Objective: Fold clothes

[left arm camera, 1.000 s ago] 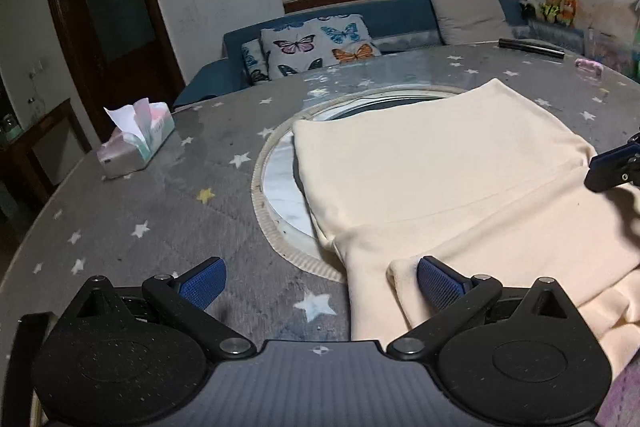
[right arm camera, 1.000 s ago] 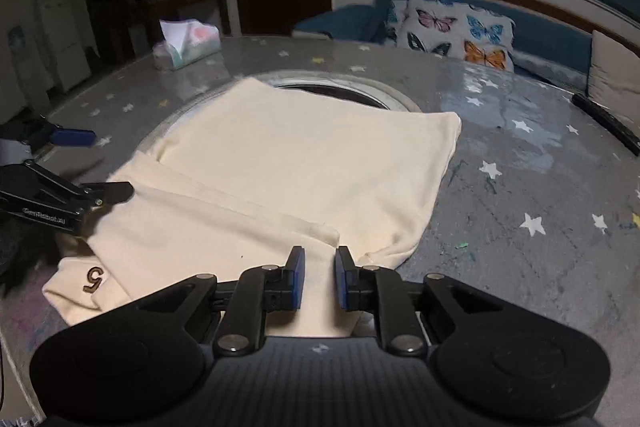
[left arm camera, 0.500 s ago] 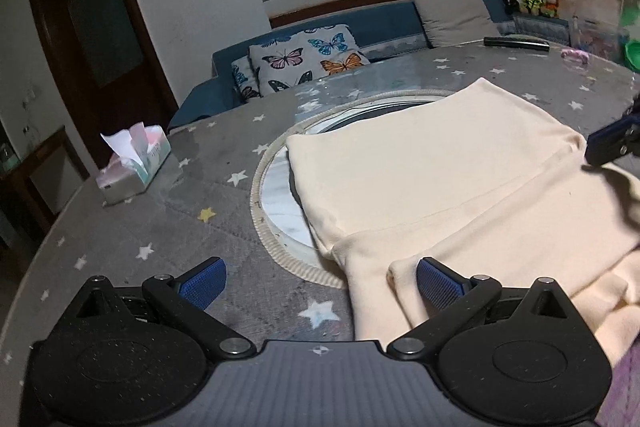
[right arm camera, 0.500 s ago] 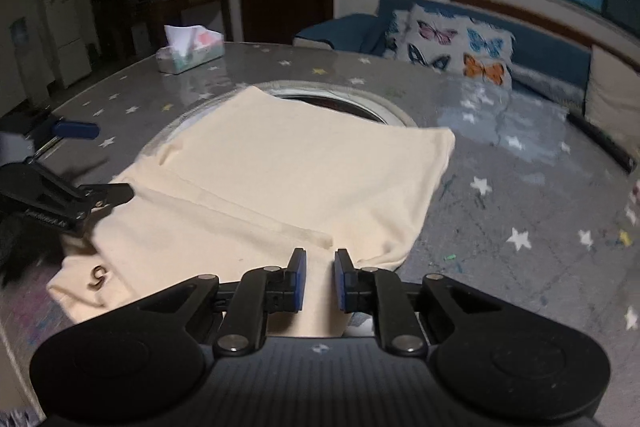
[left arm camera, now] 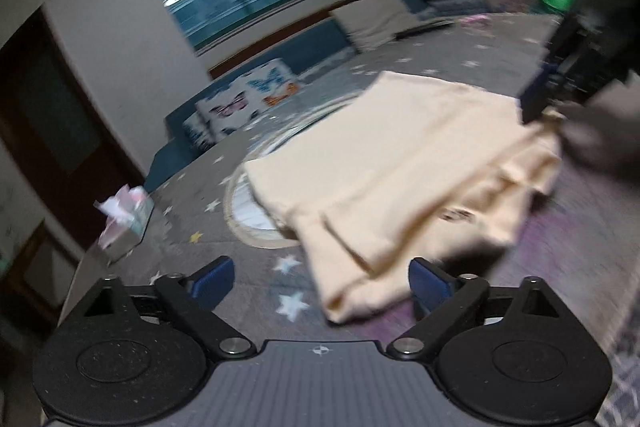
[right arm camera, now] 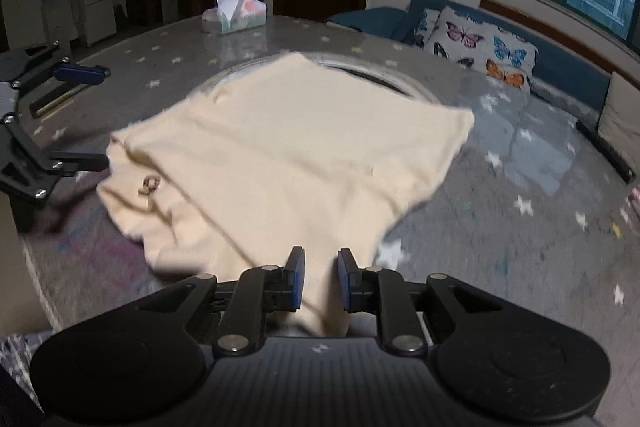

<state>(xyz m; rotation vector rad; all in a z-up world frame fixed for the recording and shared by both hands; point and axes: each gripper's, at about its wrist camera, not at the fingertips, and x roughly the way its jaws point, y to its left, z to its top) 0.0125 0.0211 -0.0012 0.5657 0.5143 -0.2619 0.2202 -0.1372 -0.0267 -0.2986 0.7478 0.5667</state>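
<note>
A cream garment (left arm camera: 384, 163) lies partly folded on the round grey star-patterned table (left arm camera: 224, 227); it also shows in the right wrist view (right arm camera: 304, 147), with a small mark near its left corner. My left gripper (left arm camera: 320, 279) is open and empty, just short of the garment's near corner. My right gripper (right arm camera: 320, 277) is shut on the garment's near edge and lifts it off the table. The right gripper also shows at the far right of the left wrist view (left arm camera: 540, 99), holding the cloth.
A tissue box (right arm camera: 236, 13) stands at the far side of the table, also visible in the left wrist view (left arm camera: 124, 227). A round glass inset (left arm camera: 248, 215) lies under the garment. A sofa with butterfly cushions (right arm camera: 480, 39) stands beyond the table.
My right gripper has raised the garment's edge and pulled it back, bunching the cloth. My left gripper has drawn back and tilted; the views are blurred by motion.
</note>
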